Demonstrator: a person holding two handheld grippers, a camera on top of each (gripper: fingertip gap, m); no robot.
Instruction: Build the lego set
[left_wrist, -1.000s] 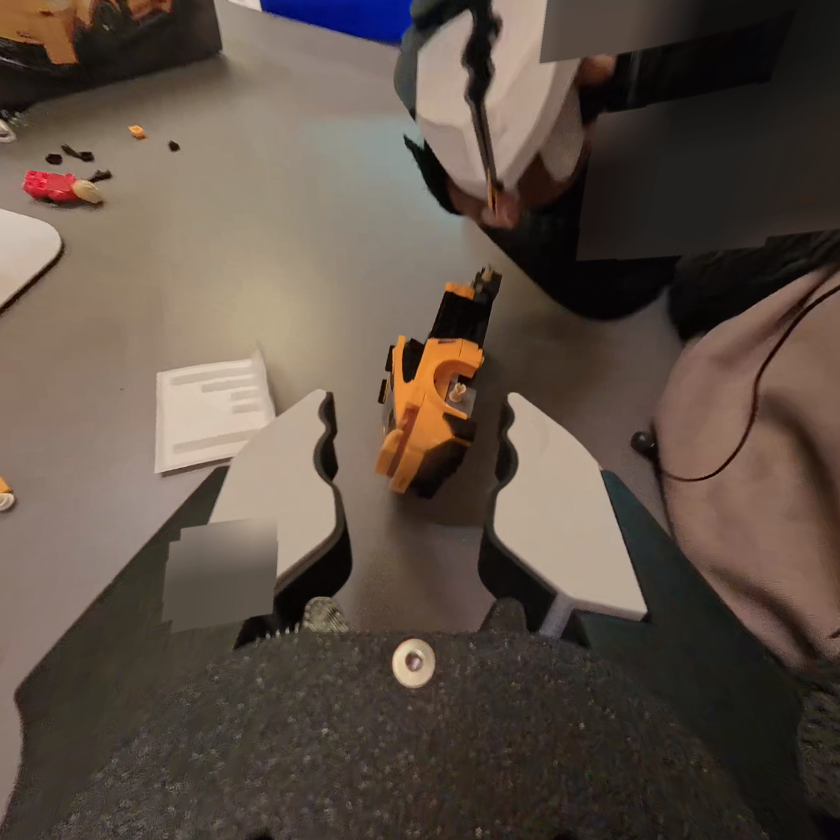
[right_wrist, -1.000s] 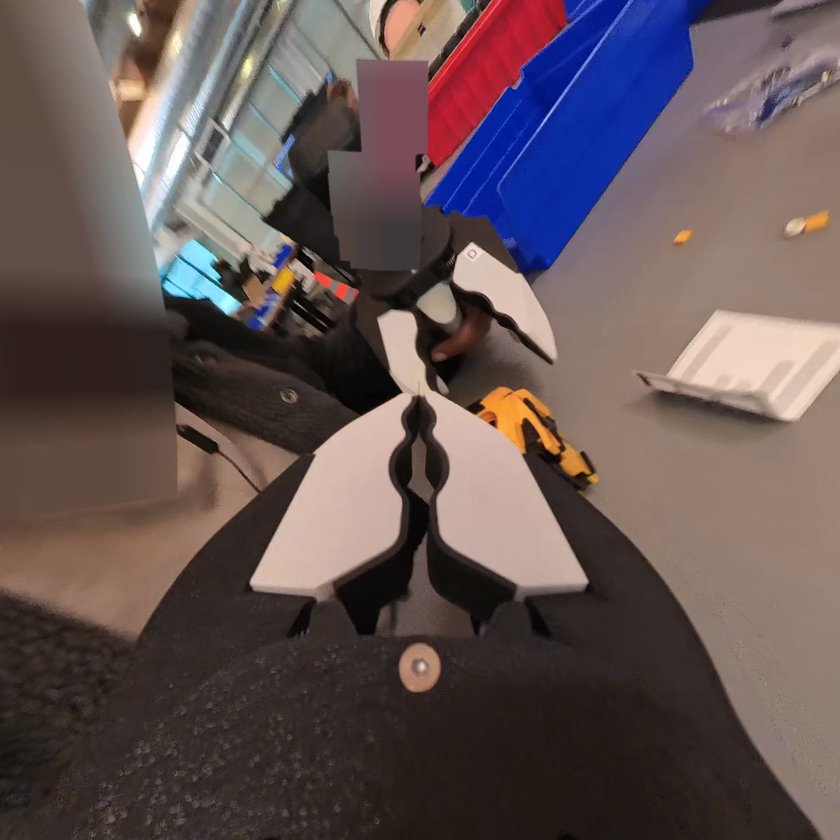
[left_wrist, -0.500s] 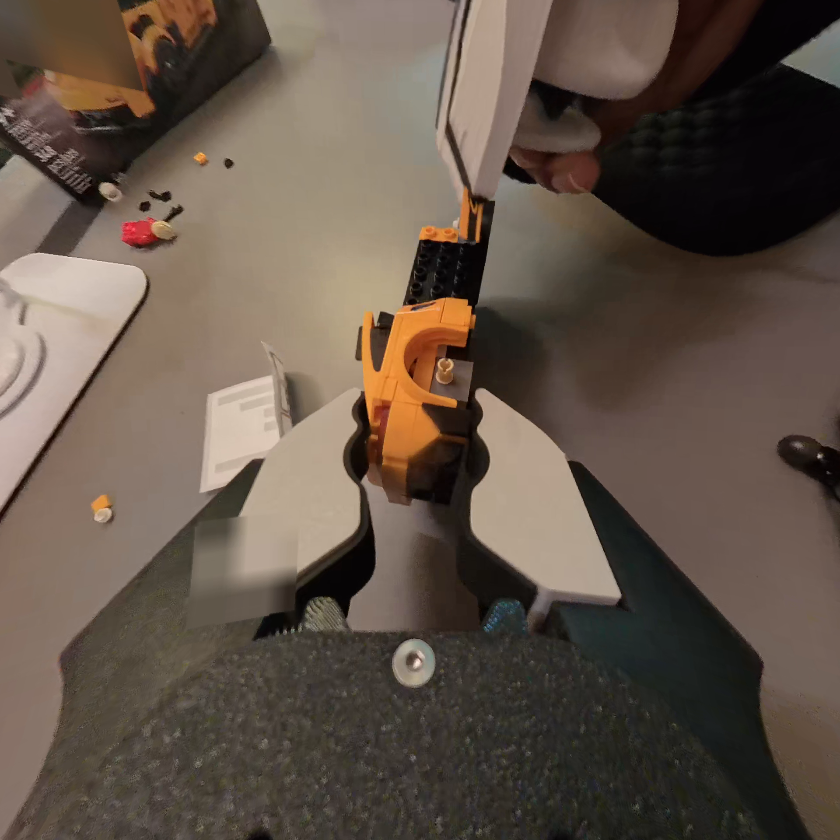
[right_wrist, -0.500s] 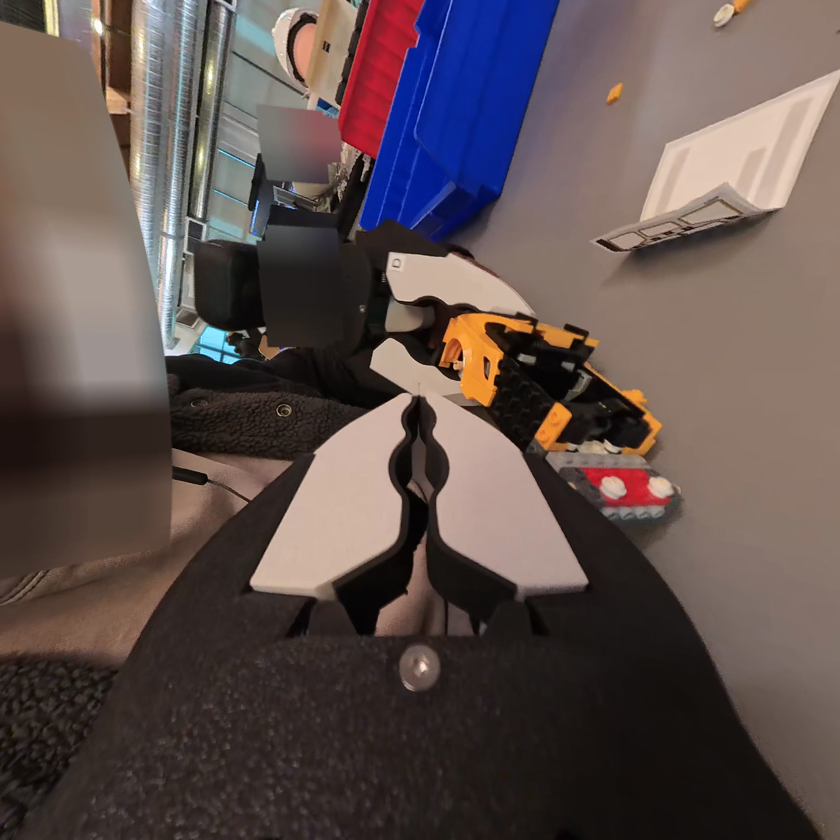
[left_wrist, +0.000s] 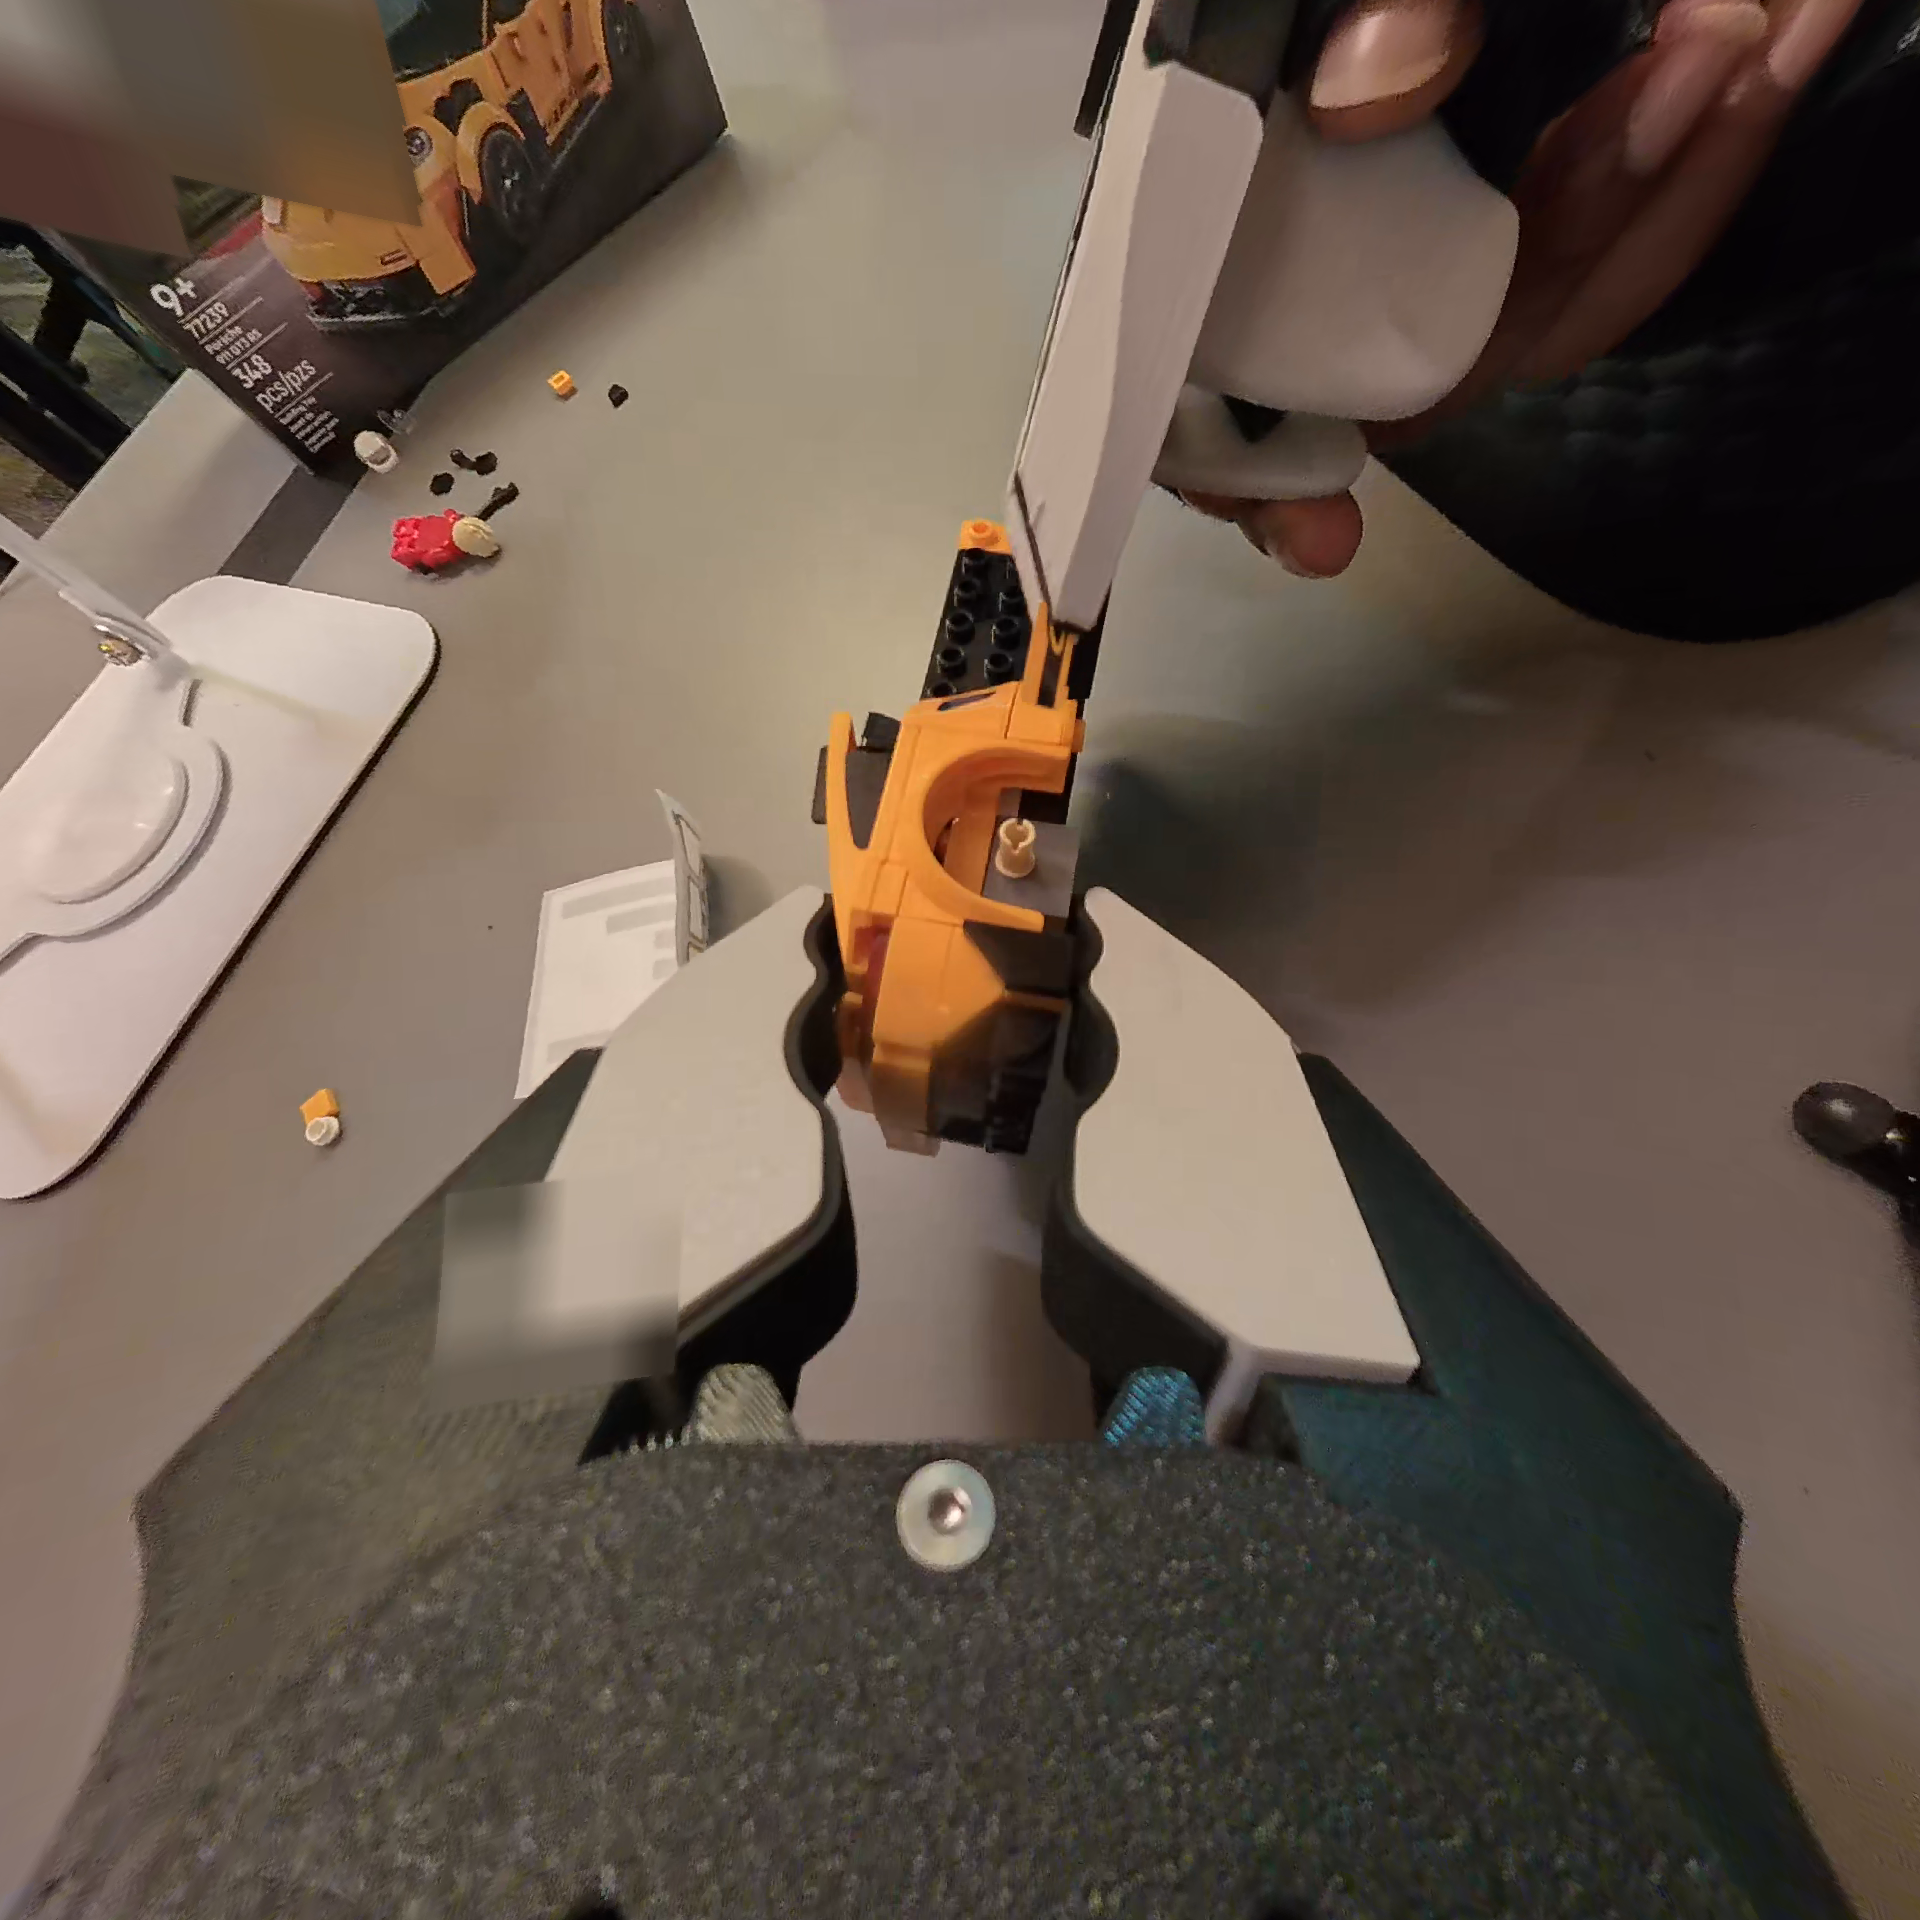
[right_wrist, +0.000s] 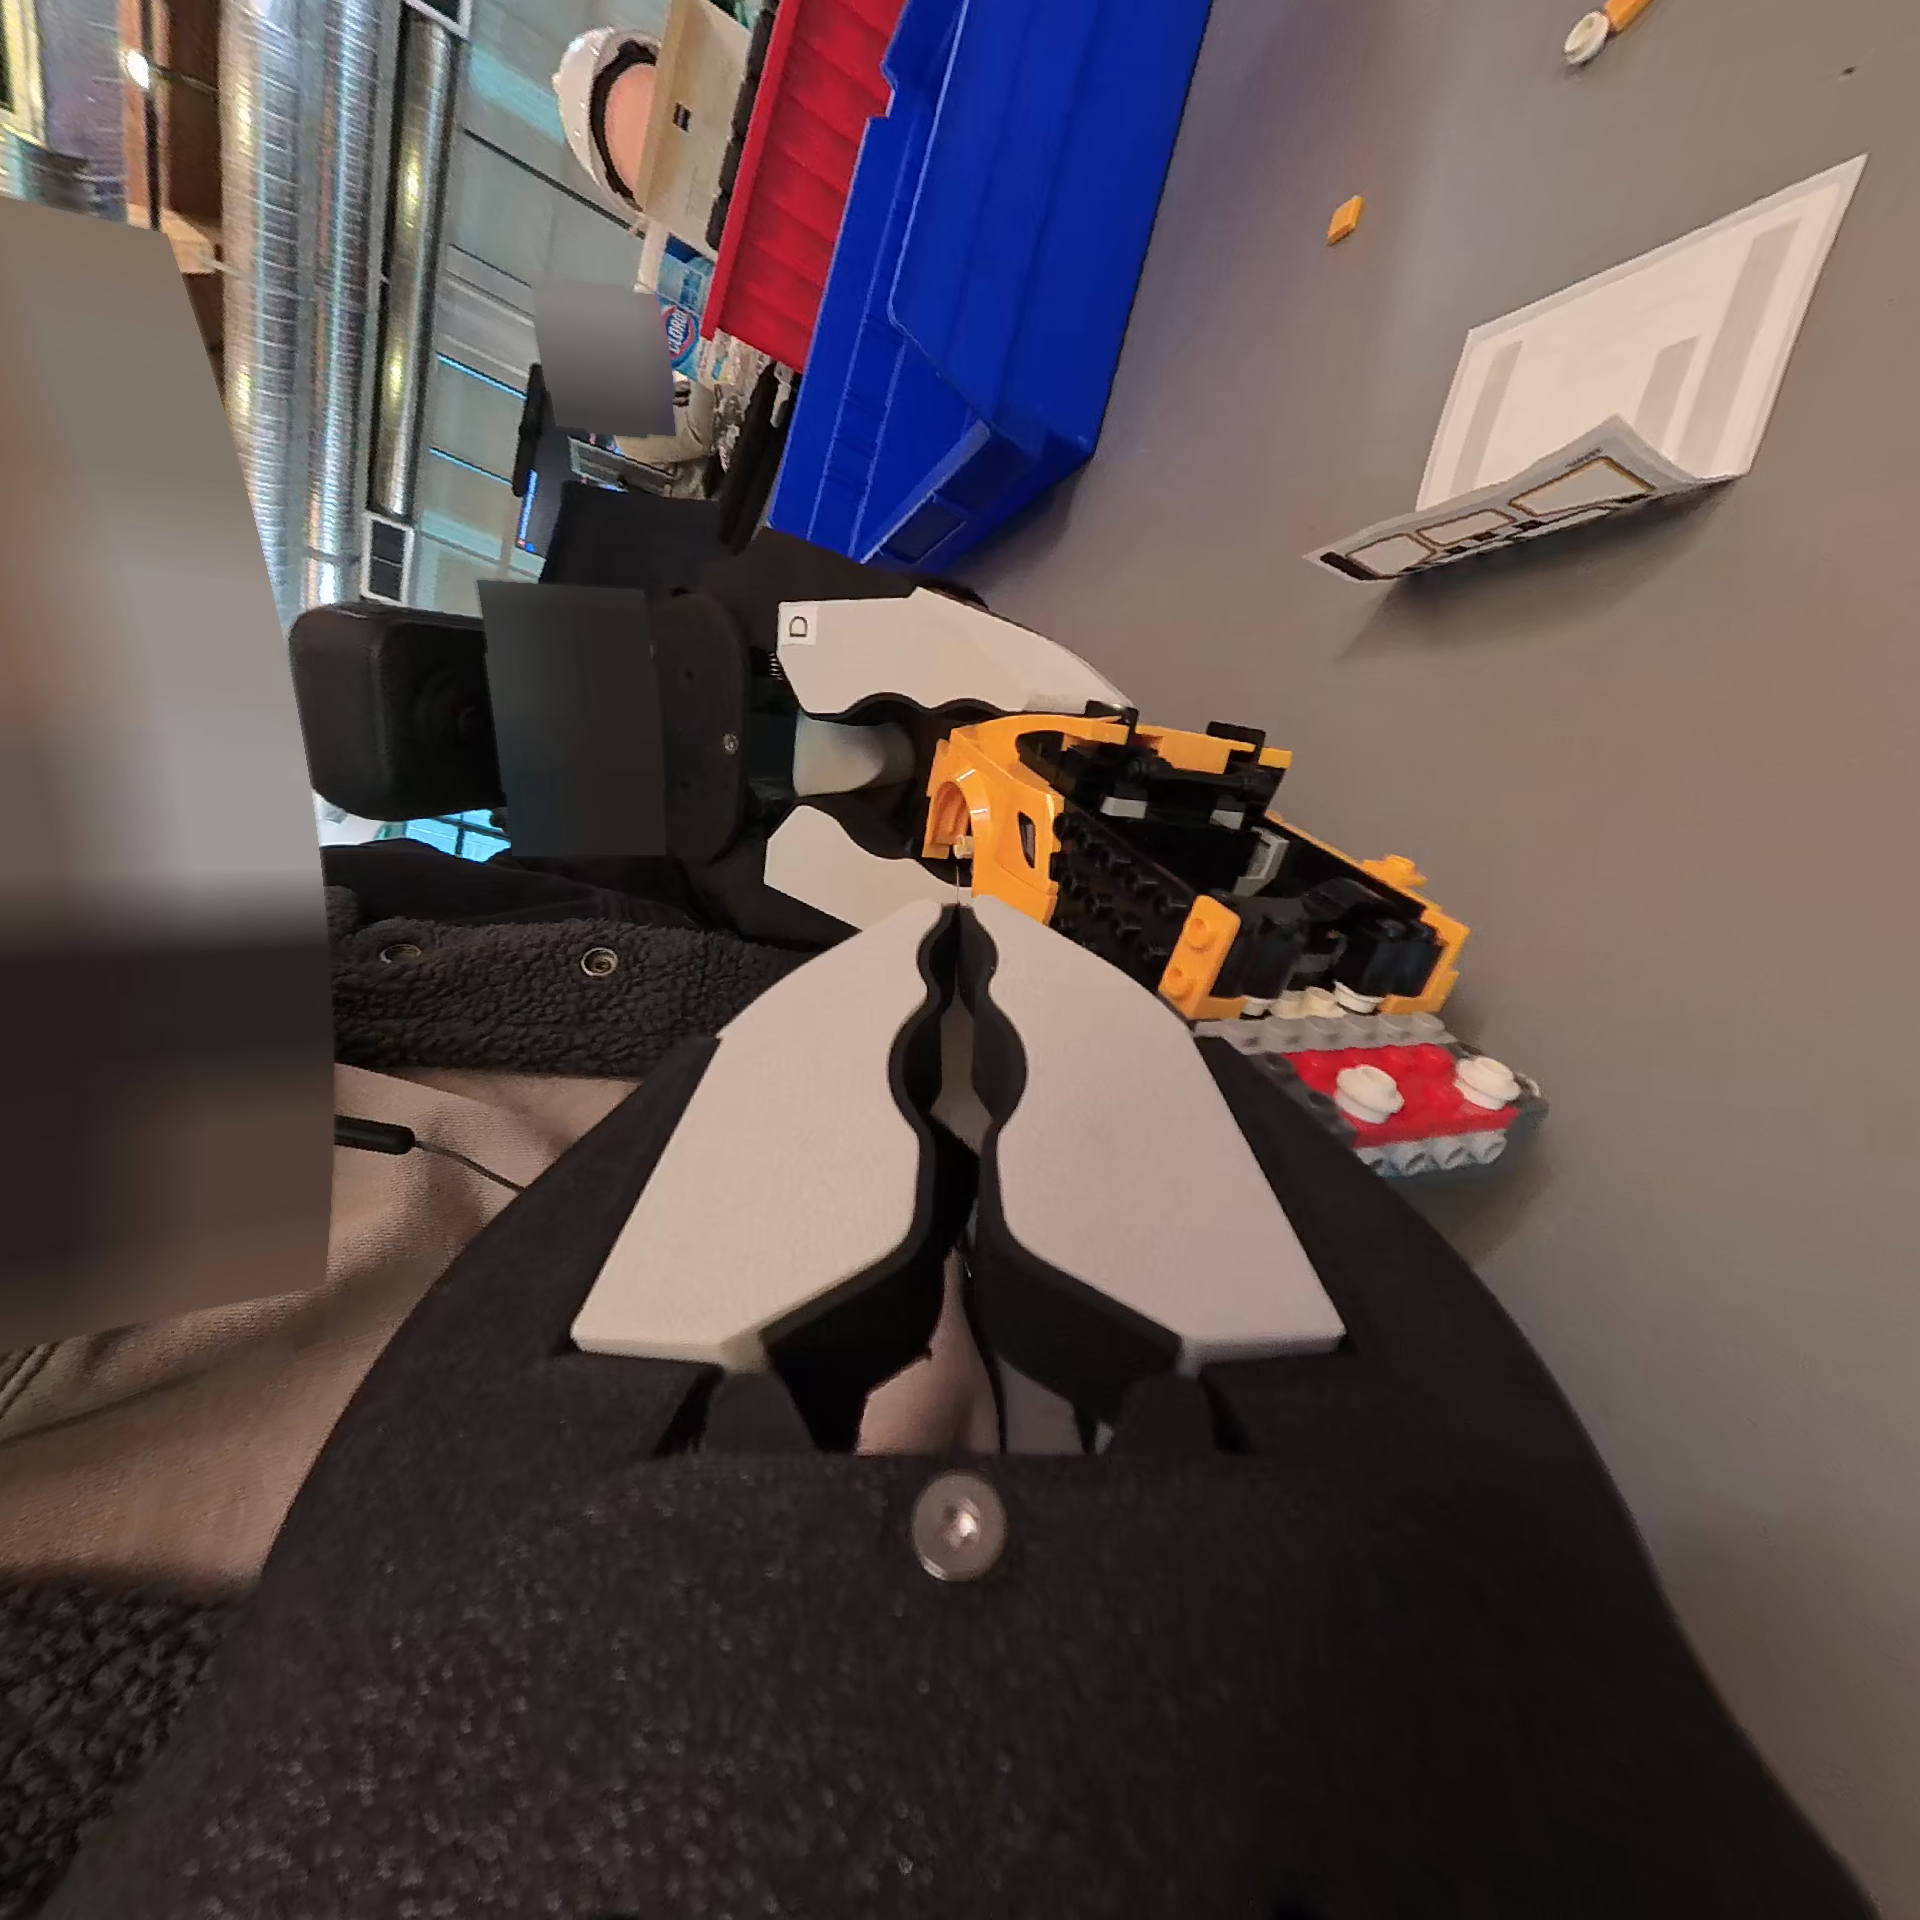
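Note:
My left gripper is shut on one end of an orange-and-black brick car body, both pads pressing its sides, and the car is turned on its side. The right wrist view shows the same grip on the car. My right gripper is shut on a thin orange-and-black strip, seen edge-on as a fine line. In the left wrist view the right gripper comes down from above and sets the strip against the car's far side.
A grey-and-red brick plate lies by the car's far end. A white sheet lies left, also in the right wrist view. There are a white stand base, a car-picture box, small loose pieces and blue bins. The gap from one gripper's tips to the other's is roughly 5 cm.
My left fingers closed on the car body and tipped it up. My right gripper, shut on the strip throughout, came down to the car's far end.

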